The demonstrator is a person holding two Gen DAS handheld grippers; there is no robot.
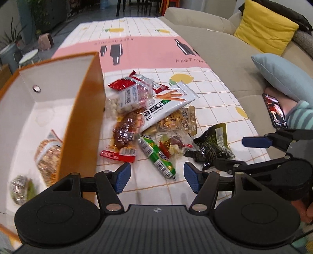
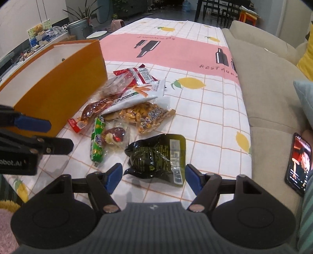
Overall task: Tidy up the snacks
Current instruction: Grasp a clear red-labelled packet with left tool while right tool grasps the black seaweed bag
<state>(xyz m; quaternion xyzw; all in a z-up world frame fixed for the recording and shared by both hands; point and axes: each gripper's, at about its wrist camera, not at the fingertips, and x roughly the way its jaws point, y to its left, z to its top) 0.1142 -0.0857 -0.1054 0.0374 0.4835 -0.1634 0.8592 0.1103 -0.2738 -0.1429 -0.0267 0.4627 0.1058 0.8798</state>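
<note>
Beside the orange box (image 2: pixel 58 82), a heap of snacks (image 2: pixel 129 109) lies on the tablecloth (image 2: pixel 215 109), while the left gripper (image 1: pixel 157 176) and the right gripper (image 2: pixel 153 178) hover nearby, jaws apart and empty.

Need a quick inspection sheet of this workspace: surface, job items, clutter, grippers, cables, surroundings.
Surface: tablecloth, white grid with lemons and a pink band.
Job's things: snack pile beside the orange box; green sausage stick and dark green packet nearest; two packets in the box.
Clutter: phone, screen lit, at the sofa edge.
Grippers: left gripper and right gripper open, holding nothing.
Cables: nothing seen.
Surroundings: beige sofa, yellow cushion, plants.
</note>
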